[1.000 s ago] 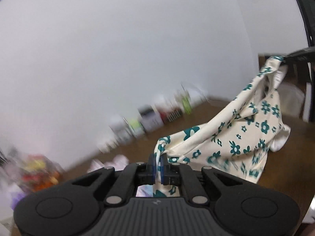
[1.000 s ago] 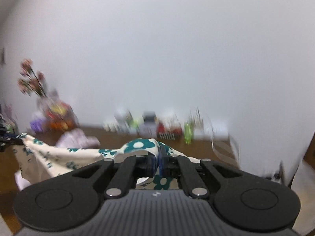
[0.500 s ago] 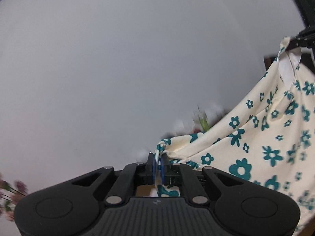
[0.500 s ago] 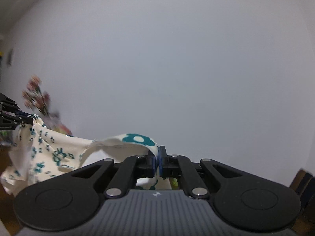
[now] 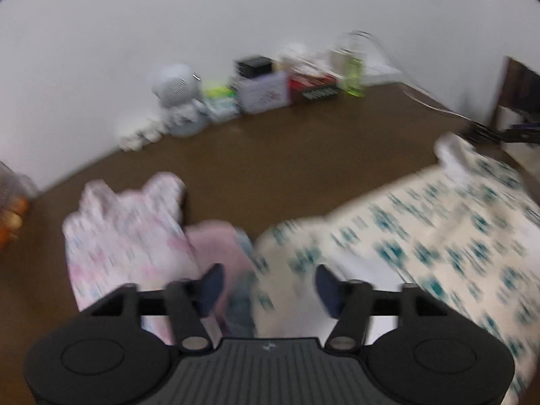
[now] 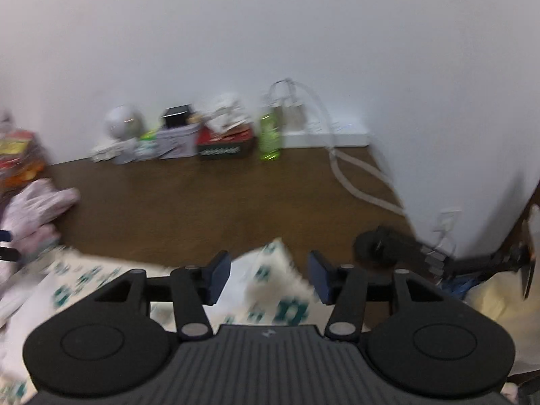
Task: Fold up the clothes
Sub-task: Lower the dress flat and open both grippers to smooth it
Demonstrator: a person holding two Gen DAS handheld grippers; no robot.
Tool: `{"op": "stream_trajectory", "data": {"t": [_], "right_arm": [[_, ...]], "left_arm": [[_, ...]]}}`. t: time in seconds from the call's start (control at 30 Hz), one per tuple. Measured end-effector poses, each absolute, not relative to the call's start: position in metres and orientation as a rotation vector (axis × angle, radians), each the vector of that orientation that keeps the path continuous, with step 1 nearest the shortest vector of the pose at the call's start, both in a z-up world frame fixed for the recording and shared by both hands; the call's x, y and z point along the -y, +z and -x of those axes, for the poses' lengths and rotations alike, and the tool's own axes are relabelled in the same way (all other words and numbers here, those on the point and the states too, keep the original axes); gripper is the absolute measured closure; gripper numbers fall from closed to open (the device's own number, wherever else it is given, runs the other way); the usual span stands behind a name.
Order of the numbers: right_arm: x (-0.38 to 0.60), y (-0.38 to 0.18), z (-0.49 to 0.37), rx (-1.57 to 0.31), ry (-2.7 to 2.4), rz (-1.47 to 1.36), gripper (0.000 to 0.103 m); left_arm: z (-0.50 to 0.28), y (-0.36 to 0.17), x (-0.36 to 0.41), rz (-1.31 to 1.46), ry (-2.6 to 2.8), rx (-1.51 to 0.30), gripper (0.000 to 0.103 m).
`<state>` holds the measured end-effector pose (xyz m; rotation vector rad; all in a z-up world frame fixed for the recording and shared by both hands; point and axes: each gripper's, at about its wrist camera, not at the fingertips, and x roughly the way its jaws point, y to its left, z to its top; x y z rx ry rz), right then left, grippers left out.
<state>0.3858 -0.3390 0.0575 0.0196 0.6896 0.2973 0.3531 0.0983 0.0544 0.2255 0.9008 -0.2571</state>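
Your left gripper [image 5: 266,285] is opening up, jaws spreading apart with nothing pinched; the cream floral garment [image 5: 422,229] is lying loose on the brown table [image 5: 287,155], an edge of it showing between the pads. Same deal with your right gripper [image 6: 270,276]: jaws widening over a corner of that cloth, not gripping it. Pink clothes [image 5: 131,233] are sitting just left of it.

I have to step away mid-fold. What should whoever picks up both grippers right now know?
Left gripper: jaws opening, nothing pinched; floral garment lies below it.
Right gripper: jaws opening, the garment's corner between them but not pressed.
The garment is spread on the brown table, beside a pink garment pile.
Done: laid out. Left: every fold; the pink pile looks unfolded too.
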Motion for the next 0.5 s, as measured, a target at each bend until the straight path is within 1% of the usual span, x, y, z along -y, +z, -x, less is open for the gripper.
{"op": "stream_trajectory", "data": {"t": [0.13,0.23,0.37,0.4,0.47,0.5], "right_arm": [[0.330,0.054,-0.339,-0.721,0.506,0.011,0.051],[0.316,0.045,-0.302,-0.786,0.632,0.038,0.051],[0.303,0.021,-0.272,-0.866,0.650,0.053,0.051],[0.304,0.015,-0.268,-0.888,0.660,0.042,0.051],[0.306,0.005,-0.261,-0.918,0.659,0.035,0.051],[0.306,0.001,-0.260,-0.924,0.653,0.035,0.052]], "left_arm": [[-0.314,0.031,-0.091,-0.267,-0.301,-0.981,0.037],[-0.311,0.023,-0.088,-0.246,-0.286,-1.002,0.038],[-0.316,0.009,-0.090,-0.186,-0.266,-1.015,0.039],[-0.320,0.005,-0.093,-0.164,-0.262,-1.015,0.041],[-0.330,0.000,-0.095,-0.103,-0.246,-1.013,0.049],[-0.334,-0.002,-0.096,-0.062,-0.235,-1.012,0.062]]}}
